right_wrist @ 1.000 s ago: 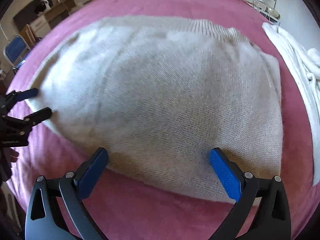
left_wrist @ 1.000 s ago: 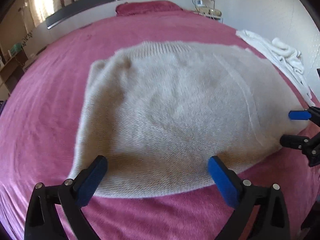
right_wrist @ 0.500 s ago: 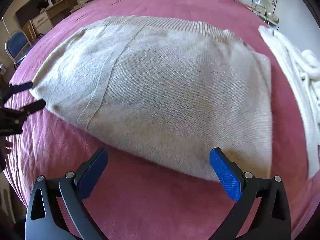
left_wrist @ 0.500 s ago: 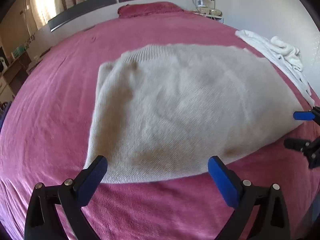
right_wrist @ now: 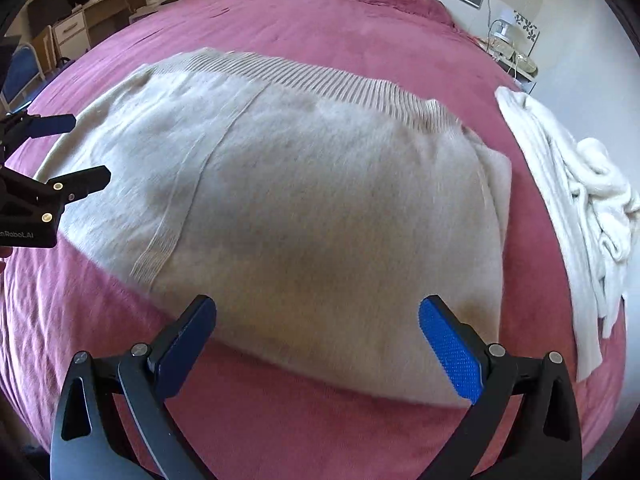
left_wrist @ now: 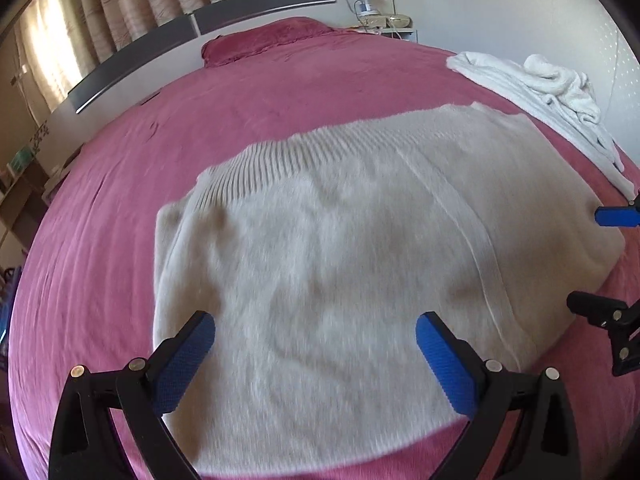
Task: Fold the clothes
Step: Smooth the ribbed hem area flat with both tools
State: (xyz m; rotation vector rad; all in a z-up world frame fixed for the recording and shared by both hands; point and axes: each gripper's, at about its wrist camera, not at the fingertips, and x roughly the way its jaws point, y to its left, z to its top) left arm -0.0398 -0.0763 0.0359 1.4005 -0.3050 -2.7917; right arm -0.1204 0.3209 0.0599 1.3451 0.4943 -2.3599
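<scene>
Left wrist view: a cream knitted sweater lies spread flat on a bed covered in a pink blanket, filling the centre of the frame. Its ribbed band runs along the far edge, toward 12 o'clock. The left gripper hovers over the near part of the sweater with its jaws spread wide and nothing between the blue pads — released. At 3 o'clock the right gripper enters from the frame edge, its two fingers apart, just beside the sweater's right border; whether it touches the knit cannot be told. A white towel lies crumpled at 2 o'clock, near the sweater but apart from it. A pink pillow rests at 12 o'clock against the grey headboard.

Right wrist view: the same sweater occupies the centre, ribbed band at 12 o'clock. The right gripper is open, empty, its pads poised over the near hem. The left gripper shows at 9 o'clock — also released, its fingers just beside the sweater's left edge. The white towel lies at 3 o'clock on the bed. Motion blur softens the knit in both views.
</scene>
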